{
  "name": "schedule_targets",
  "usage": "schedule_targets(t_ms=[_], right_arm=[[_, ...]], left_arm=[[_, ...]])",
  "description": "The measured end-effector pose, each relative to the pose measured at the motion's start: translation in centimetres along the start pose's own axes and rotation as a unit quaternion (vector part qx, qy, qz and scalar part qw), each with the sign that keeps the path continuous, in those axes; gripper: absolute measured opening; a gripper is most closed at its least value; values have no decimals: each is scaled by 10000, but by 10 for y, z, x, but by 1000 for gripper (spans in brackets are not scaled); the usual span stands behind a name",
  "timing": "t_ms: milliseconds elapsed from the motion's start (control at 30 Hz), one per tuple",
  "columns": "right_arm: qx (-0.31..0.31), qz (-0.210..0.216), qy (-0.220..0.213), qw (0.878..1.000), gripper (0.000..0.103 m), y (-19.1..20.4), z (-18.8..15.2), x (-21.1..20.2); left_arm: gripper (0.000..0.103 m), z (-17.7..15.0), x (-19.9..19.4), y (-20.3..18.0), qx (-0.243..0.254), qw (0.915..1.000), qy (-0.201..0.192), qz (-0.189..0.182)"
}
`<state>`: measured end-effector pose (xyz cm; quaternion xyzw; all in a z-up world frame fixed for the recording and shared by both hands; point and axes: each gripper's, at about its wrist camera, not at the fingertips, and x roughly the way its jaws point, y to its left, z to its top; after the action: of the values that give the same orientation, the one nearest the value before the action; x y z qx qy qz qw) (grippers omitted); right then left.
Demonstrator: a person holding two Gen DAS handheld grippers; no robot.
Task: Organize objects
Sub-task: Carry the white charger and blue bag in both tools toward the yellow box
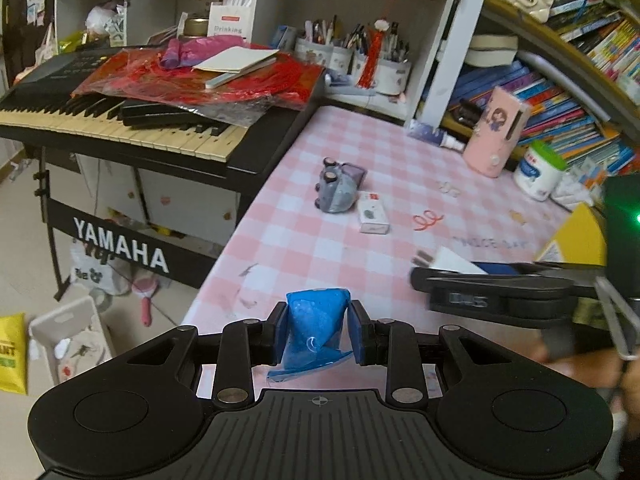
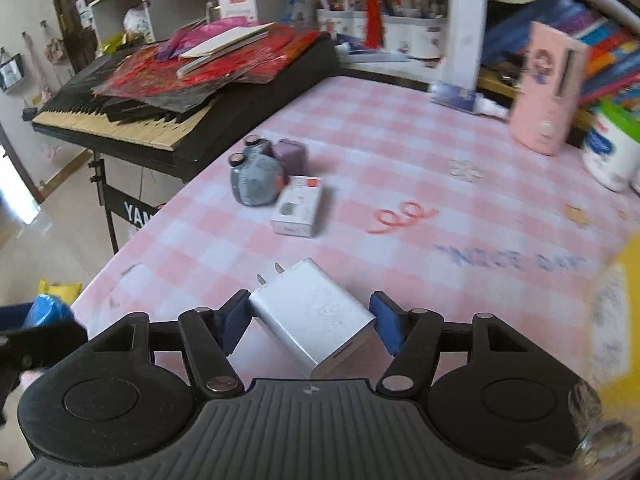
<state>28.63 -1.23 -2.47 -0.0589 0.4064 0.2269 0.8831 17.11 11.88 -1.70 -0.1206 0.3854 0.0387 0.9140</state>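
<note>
Left wrist view: the left gripper point(image 1: 316, 330) has its fingers point(image 1: 280, 334) drawn close, pinching a crumpled blue plastic packet point(image 1: 316, 326) over the near edge of the pink checked tablecloth point(image 1: 400, 184). Farther along that cloth lie a grey-blue toy car point(image 1: 336, 192) and, touching it, a small white box point(image 1: 373, 213); a pink case point(image 1: 494, 132) stands toward the cloth's far right side. Right wrist view: the right gripper point(image 2: 310, 324) has its fingers point(image 2: 386, 326) about half spread around a white plug-in charger point(image 2: 310, 316), which sits skewed between them above the cloth point(image 2: 400, 140). The left pad touches the charger's side; whether the right pad touches it, I cannot tell. The toy car point(image 2: 256, 178) and box point(image 2: 298, 206) lie beyond the charger.
</note>
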Motion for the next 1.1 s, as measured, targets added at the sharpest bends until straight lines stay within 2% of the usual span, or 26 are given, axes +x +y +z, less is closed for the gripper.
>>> schedule_targets(t_ms=[267, 367, 500, 800, 1100], right_arm=[[62, 50, -331, 9994, 63, -10, -21, -94], [59, -122, -454, 9989, 63, -5, -40, -124], [55, -337, -495, 9982, 63, 7, -61, -142], [397, -490, -413, 9972, 63, 28, -104, -171], [566, -718, -619, 9939, 63, 50, -143, -210]], left_arm=[[29, -17, -30, 0, -95, 9987, -185, -463], [29, -27, -37, -2, -40, 9978, -163, -638], [29, -39, -50, -4, 130, 9969, -165, -761], [29, -70, -87, 7, 324, 9949, -166, -937], [29, -96, -115, 2, 631, 9910, -108, -1176]])
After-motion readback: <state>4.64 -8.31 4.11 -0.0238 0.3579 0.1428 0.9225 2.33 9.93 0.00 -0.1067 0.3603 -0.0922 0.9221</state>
